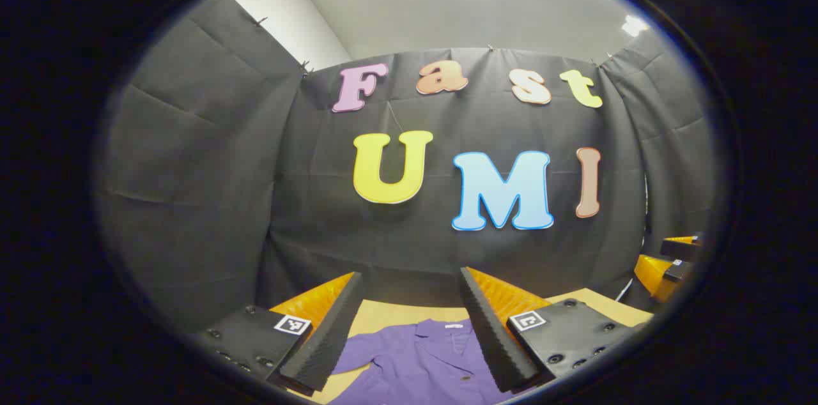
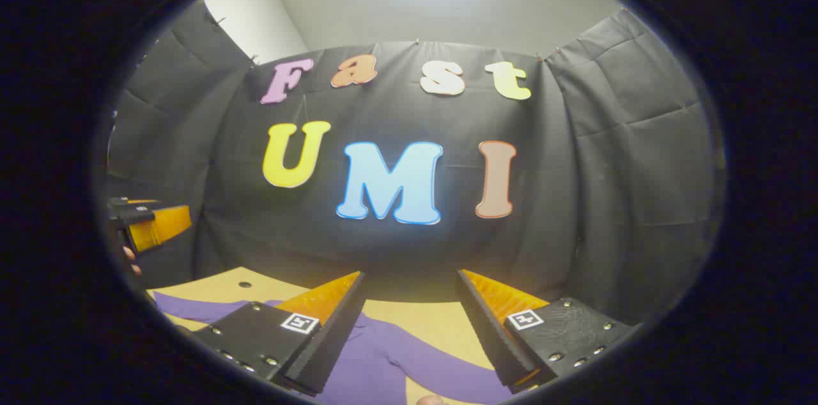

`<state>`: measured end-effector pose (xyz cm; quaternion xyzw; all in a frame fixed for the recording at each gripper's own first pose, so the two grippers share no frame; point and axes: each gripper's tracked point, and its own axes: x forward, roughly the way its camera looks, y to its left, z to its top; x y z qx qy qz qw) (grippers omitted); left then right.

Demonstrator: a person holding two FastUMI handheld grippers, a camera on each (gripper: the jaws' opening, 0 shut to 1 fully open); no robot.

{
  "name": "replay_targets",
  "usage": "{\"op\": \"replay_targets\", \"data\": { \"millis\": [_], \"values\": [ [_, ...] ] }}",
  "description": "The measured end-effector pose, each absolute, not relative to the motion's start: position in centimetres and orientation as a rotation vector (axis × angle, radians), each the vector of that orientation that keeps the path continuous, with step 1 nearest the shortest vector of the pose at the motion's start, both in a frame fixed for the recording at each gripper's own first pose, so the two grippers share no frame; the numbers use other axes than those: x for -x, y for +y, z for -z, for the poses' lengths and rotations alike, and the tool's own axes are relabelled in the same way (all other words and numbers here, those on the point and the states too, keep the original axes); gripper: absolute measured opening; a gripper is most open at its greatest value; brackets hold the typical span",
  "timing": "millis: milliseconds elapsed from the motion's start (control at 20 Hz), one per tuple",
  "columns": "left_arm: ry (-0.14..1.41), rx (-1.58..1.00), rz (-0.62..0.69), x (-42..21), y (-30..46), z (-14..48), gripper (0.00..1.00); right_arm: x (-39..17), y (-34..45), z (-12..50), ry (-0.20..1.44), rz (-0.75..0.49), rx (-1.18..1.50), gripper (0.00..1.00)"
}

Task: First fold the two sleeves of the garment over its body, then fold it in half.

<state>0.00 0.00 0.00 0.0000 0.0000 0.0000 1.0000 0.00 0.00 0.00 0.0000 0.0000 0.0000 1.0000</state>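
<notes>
A purple garment [image 1: 415, 360] lies flat on the tan table [image 1: 390, 315], its collar facing the back wall. In the left gripper view my left gripper [image 1: 410, 275] hovers above the collar area, open, with nothing between its fingers. In the right gripper view the garment [image 2: 377, 360] spreads below my right gripper [image 2: 409, 274], which is open and holds nothing. One sleeve [image 2: 454, 373] runs out to the lower right and the other sleeve [image 2: 192, 309] to the left. The right gripper [image 1: 668, 264] also shows at the right edge of the left gripper view, held in the air.
The black cloth wall stands close behind the table's far edge [image 2: 428, 322]. The left gripper [image 2: 150, 226] shows at the left of the right gripper view, with a hand [image 2: 131, 261] behind it. A small dark hole [image 2: 245, 284] marks the tabletop.
</notes>
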Motion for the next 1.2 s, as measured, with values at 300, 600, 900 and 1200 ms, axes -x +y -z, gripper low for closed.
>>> {"op": "replay_targets", "data": {
  "millis": [300, 600, 900, 1200],
  "values": [
    [0.029, -0.004, 0.082, -3.9, -0.5, 1.8, 0.98, -1.2, 0.9, 0.0, 0.023, 0.064, 0.021, 0.88],
    [0.048, 0.011, 0.092, -5.5, 1.0, 3.1, 0.98, -1.9, 2.2, 1.6, 0.082, 0.079, 0.040, 0.92],
    [0.056, 0.014, 0.086, -6.9, 1.9, 4.1, 0.98, -2.7, 2.3, 2.8, 0.116, 0.087, 0.048, 0.92],
    [0.057, -0.009, 0.095, -7.2, 1.8, 4.7, 0.98, -2.4, -1.8, 6.9, 0.229, 0.196, 0.037, 0.92]
  ]
}}
